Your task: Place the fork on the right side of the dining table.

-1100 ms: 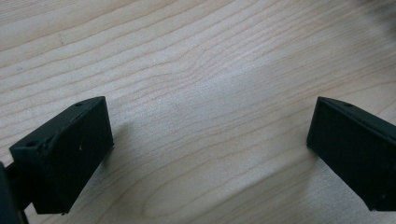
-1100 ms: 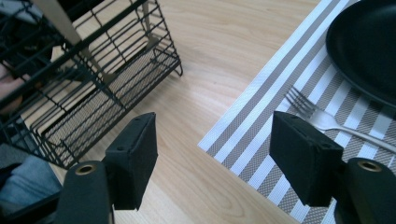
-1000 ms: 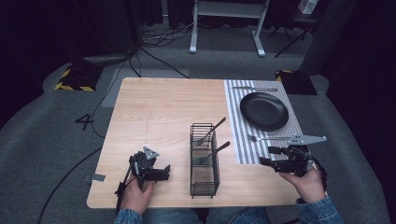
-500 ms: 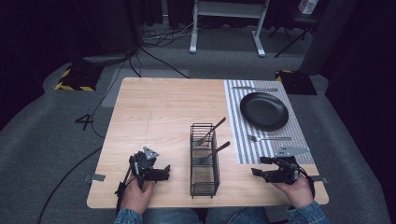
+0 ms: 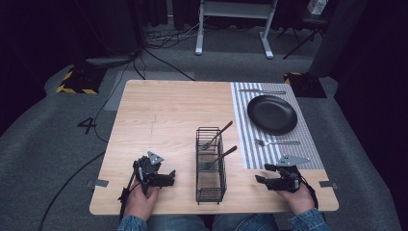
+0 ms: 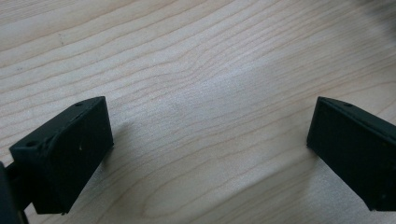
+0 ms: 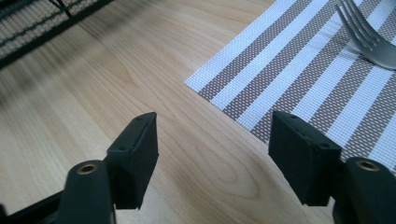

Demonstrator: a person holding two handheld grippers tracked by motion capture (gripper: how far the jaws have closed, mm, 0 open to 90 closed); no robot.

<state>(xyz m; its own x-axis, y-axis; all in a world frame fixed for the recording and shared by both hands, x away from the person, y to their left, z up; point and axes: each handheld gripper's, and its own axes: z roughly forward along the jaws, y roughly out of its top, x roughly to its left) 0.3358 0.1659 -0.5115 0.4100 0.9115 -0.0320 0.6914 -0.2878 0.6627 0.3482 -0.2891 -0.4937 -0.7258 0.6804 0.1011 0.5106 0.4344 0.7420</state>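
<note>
A: Eyes on the wire caddy (image 5: 210,166), standing upright at the near middle of the counter (image 5: 168,110). Any writing to read?

B: Just 1 mark: a white "4" (image 5: 88,126) on the grey floor, left of the counter and well away from the caddy. No brand or label legible anywhere else.

A: The tools?

B: Left tool (image 5: 166,179) sits just left of the caddy, near the counter's front edge, jaws spread wide with nothing but bare wood between them in the left gripper view (image 6: 210,135). Right tool (image 5: 262,174) is right of the caddy, also spread wide and empty, hovering low over the wood beside the near corner of the striped placemat (image 7: 299,79).

A: And the cutlery?

B: 2 dark-handled pieces (image 5: 219,136) lean out of the caddy; their heads are lost behind the mesh, so I can't tell what they are. A fork (image 5: 276,142) lies on the placemat, right of the caddy and beyond the right tool. In the right gripper view its tines (image 7: 366,35) are cut off by the frame edge.

A: Further back?

B: A black plate (image 5: 272,114) on the placemat, and behind it a piece of cutlery (image 5: 262,91) too small to identify.
</note>
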